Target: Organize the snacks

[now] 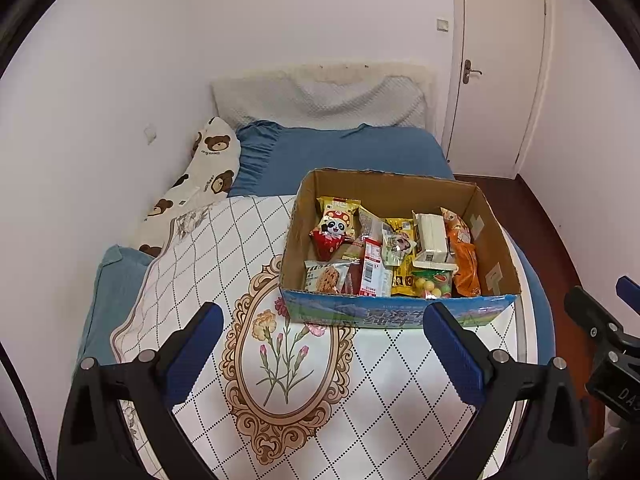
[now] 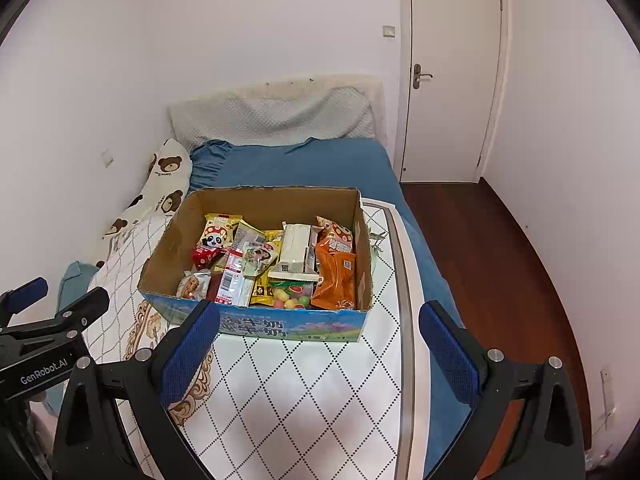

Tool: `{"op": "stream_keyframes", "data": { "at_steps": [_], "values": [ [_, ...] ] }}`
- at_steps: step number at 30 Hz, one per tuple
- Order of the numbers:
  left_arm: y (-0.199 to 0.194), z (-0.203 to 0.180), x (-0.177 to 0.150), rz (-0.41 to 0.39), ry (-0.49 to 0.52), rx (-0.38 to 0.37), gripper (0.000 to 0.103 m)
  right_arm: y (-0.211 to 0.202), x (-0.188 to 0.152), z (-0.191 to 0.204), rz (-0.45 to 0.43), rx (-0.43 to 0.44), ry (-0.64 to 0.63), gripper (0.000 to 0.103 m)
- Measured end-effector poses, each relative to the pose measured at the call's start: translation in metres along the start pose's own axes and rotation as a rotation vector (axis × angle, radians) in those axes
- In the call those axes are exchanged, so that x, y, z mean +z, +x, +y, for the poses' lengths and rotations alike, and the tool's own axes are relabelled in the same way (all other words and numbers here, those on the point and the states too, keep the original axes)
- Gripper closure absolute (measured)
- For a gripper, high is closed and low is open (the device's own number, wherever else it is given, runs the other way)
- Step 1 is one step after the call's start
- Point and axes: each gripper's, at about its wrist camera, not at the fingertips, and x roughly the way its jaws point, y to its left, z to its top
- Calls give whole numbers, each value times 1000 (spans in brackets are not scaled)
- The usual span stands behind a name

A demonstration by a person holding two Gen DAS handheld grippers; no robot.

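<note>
Box [image 1: 400, 184] of snacks [image 1: 384, 256] on the bed [image 1: 340, 152]; both grippers hover short of it. Left gripper [image 1: 324, 344] released, empty; right gripper [image 2: 320, 344] likewise.

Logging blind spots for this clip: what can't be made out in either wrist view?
- Lower snack layers in the cardboard box: both views, covered by top packets such as the orange packet.
- Printed text on the box front: both views, partly blocked by a claw finger.
- Packet labels: too small to read.
- Right claw in the left view: cut off by the frame edge.
</note>
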Motion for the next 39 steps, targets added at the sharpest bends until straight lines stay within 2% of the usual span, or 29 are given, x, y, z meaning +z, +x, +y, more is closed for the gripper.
{"op": "stream_keyframes", "data": {
  "at_steps": [39],
  "values": [
    [-17, 0, 3, -21, 4, -22, 0, -12, -2, 5, -12, 17, 17, 1]
  ]
}}
